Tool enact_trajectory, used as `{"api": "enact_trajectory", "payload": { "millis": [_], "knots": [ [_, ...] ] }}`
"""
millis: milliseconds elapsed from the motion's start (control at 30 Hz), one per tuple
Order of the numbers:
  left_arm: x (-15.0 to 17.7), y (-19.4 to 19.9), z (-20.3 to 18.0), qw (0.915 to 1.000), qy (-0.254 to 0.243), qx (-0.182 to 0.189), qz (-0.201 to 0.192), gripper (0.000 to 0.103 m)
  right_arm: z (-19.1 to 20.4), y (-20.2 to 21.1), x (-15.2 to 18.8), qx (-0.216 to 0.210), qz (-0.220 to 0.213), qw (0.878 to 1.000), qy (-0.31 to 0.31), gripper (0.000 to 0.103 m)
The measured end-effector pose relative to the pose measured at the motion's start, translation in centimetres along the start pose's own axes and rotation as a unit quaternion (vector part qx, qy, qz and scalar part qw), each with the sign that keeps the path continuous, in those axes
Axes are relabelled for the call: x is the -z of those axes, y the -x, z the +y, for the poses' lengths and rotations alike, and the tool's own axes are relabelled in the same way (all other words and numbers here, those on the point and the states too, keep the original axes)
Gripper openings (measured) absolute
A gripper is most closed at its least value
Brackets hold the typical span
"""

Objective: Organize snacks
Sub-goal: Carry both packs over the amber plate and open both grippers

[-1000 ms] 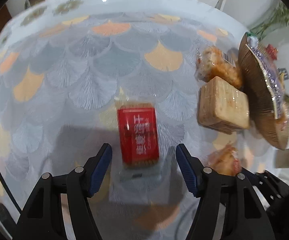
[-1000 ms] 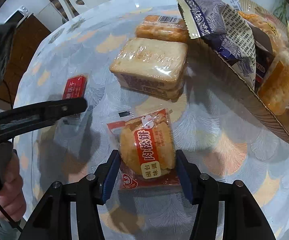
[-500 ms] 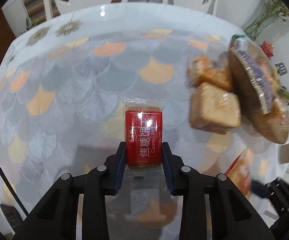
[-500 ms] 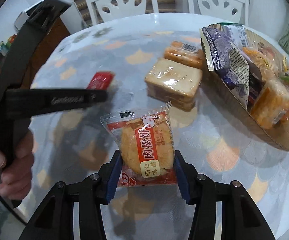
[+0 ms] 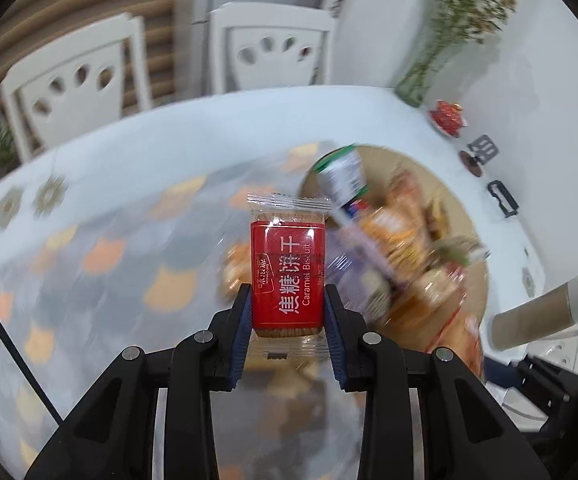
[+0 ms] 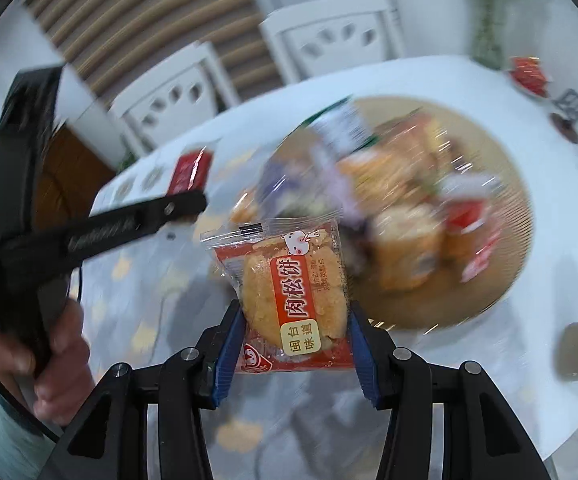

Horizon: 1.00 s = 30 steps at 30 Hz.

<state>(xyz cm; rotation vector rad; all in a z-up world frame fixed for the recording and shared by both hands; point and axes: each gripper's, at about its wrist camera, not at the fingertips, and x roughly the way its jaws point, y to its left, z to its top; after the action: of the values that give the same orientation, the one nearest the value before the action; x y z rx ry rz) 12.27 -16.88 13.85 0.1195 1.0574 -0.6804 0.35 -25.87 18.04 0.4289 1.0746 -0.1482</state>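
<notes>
White chairs (image 5: 267, 46) and a slatted wall stand behind the round bench (image 5: 137, 184), whose scalloped cloth smears into streaks beneath us.

Nearest to us in the left wrist view, the left gripper (image 5: 287, 312) has its blue-padded jaws pinching the red caramel biscuit packet (image 5: 287, 276) by its lower sides. A second ago those jaws stood spread around the packet as it lay flat on the cloth; they closed on it half a second back, and now the packet hangs upright, clear of the bench. In the right wrist view, the right gripper (image 6: 295, 330) has its jaws clamped on the sides of the meat floss cake packet (image 6: 289, 292), likewise lifted off the cloth where it lay before.

Beyond both packets lies the woven tray (image 6: 501, 216), which before sat off to the right edge and now fills the middle distance. Its heap of wrapped snacks is too blurred to sort; we make out only a purple-and-white bag (image 5: 343, 182) near its far rim. The bread packs that lay on the cloth are mostly hidden behind the biscuit packet.

At the left of the right wrist view we see a hand (image 6: 55, 364) on the left gripper's handle, the red packet peeking past its tip. A cardboard tube (image 5: 541, 312) is cut off at the right.
</notes>
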Motion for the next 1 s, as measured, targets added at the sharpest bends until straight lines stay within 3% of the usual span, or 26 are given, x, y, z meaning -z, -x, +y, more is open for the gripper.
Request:
{"api": "enact_trajectory", "payload": {
  "millis": [200,467,533,600,1000],
  "knots": [
    [-3.2,-1.6,-3.9,0.999,-0.042,0.012,-0.008,0.031,-3.3,0.8,-3.8,0.021,-0.03,0.999,-0.033,0.049],
    [-6.6,-2.9,-6.2,0.9975,-0.065,0.025,-0.017,0.031,-4.2,1.4,-7.2,0.033,-0.064,0.997,-0.035,0.049],
    [-7.1,-3.4,-6.3,0.9972,-0.064,0.034,-0.015,0.046,-4.4,0.8,-8.0,0.042,-0.061,0.996,-0.039,0.055],
    [-7.3,-3.9,-5.9,0.998,-0.053,0.032,-0.01,0.07,-4.9,0.4,-8.1,0.047,-0.052,0.996,-0.048,0.056],
    [-2.7,-2.9,1.7,0.9982,0.049,0.028,0.02,0.071,-5.8,-0.1,-4.5,0.049,-0.011,0.997,-0.06,0.056]
  ]
}}
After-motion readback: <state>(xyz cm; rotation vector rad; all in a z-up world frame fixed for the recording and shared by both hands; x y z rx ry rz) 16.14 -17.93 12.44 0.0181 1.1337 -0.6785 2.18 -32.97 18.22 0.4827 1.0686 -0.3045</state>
